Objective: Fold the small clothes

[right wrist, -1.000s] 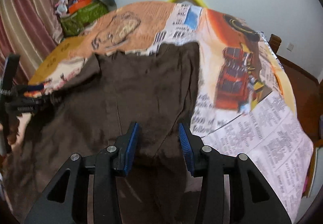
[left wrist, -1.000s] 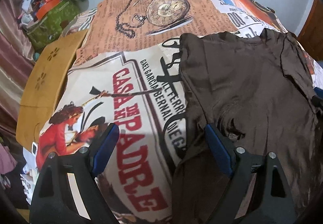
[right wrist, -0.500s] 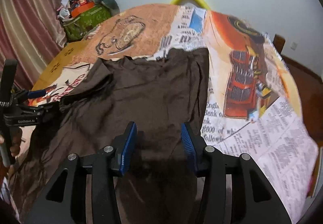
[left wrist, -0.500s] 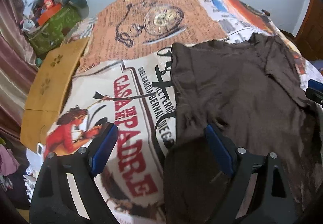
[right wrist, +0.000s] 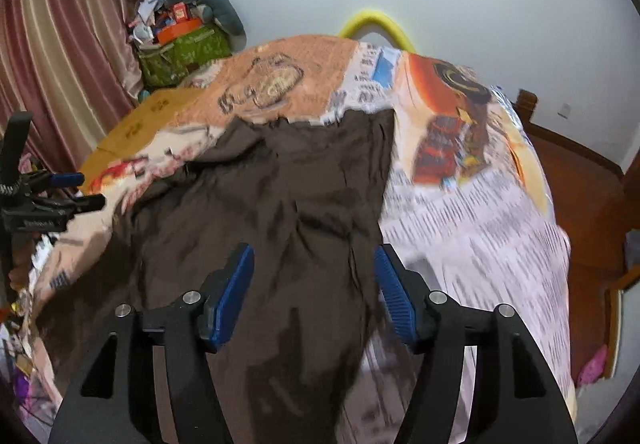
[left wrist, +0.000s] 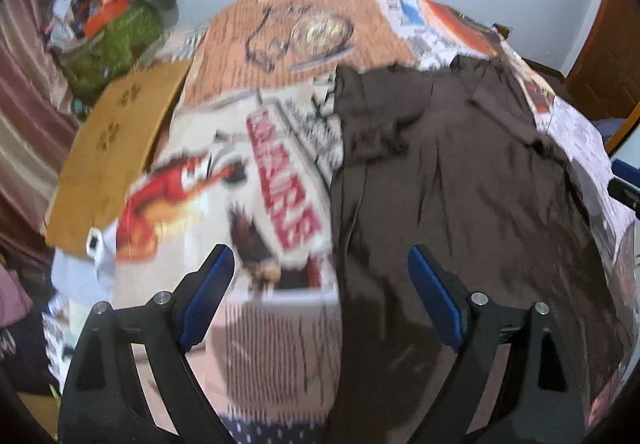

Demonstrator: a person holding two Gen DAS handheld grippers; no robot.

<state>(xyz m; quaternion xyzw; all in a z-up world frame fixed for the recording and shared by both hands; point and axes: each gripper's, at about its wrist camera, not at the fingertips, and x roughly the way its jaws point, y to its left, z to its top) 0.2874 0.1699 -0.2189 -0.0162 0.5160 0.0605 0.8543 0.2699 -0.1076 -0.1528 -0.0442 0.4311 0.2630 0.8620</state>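
Brown garment (right wrist: 304,204) lies spread on printed bedspread (right wrist: 472,228), mid-bed, far hem toward yellow headboard arch (right wrist: 376,22). Left sleeve area bunched (left wrist: 376,128); long edges appear turned inward, surface wrinkled.

Left gripper (left wrist: 320,296): jaws wide, released, nothing between pads; straddles garment's left edge from above. Right gripper (right wrist: 314,294): jaws opening, no cloth pinched, raised over garment's near right portion.

Judgement: at most lengthwise side folds laid; crosswise fold and final smoothing outstanding. Task partway, not near finish. Both views motion-blurred; fold count uncertain.
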